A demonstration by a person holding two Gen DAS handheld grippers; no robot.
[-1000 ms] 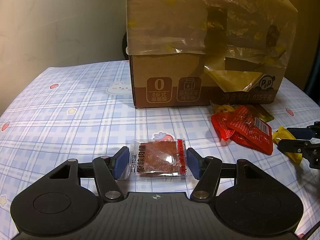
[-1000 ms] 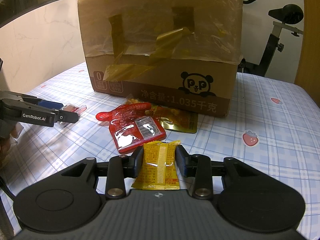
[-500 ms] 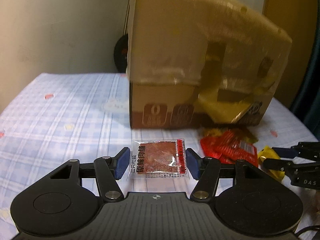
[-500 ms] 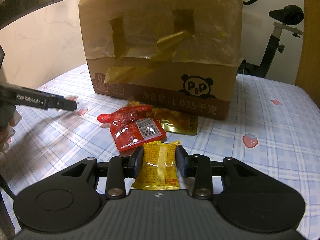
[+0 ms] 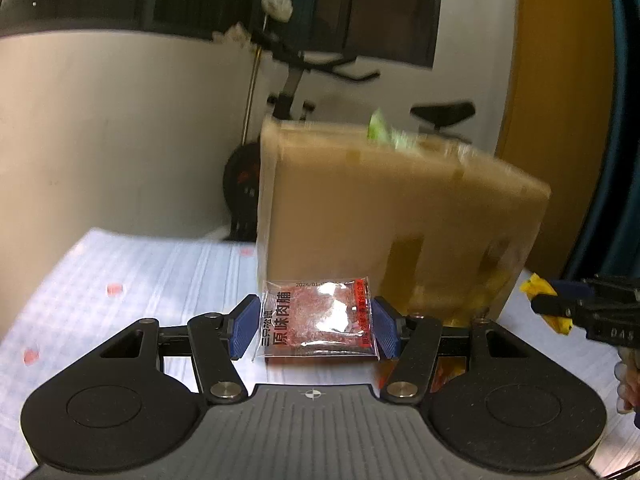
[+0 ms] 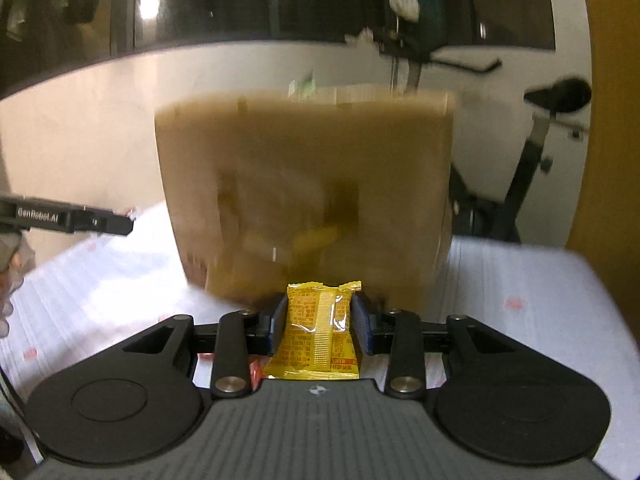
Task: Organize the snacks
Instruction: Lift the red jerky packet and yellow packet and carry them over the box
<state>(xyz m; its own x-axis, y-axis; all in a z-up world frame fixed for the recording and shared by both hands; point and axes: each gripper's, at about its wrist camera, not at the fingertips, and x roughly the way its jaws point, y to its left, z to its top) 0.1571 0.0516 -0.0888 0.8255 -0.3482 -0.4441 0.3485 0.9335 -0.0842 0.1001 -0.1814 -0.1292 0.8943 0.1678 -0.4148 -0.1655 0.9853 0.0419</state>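
My left gripper (image 5: 316, 326) is shut on a clear square packet of red-brown dried meat (image 5: 318, 318), held flat and lifted off the table. My right gripper (image 6: 318, 318) is shut on a yellow snack packet (image 6: 318, 330), also raised. A tall brown cardboard box (image 5: 400, 216) stands just beyond both grippers, blurred by motion; something green (image 5: 384, 130) pokes above its top edge. In the left wrist view the right gripper (image 5: 576, 308) comes in from the right with its yellow packet (image 5: 534, 286). In the right wrist view the left gripper (image 6: 68, 218) reaches in from the left.
The table carries a pale blue checked cloth (image 5: 132, 280) with small red prints. An exercise bike (image 6: 536, 168) stands behind the table against a white wall. Red packets (image 6: 254, 372) peek out under the right gripper's fingers. Part of a hand (image 5: 626, 380) shows at the right edge.
Both grippers have risen with their packets and tipped up, so the box sits lower in both views and its top edge now shows. The loose red packets have dropped out of sight.
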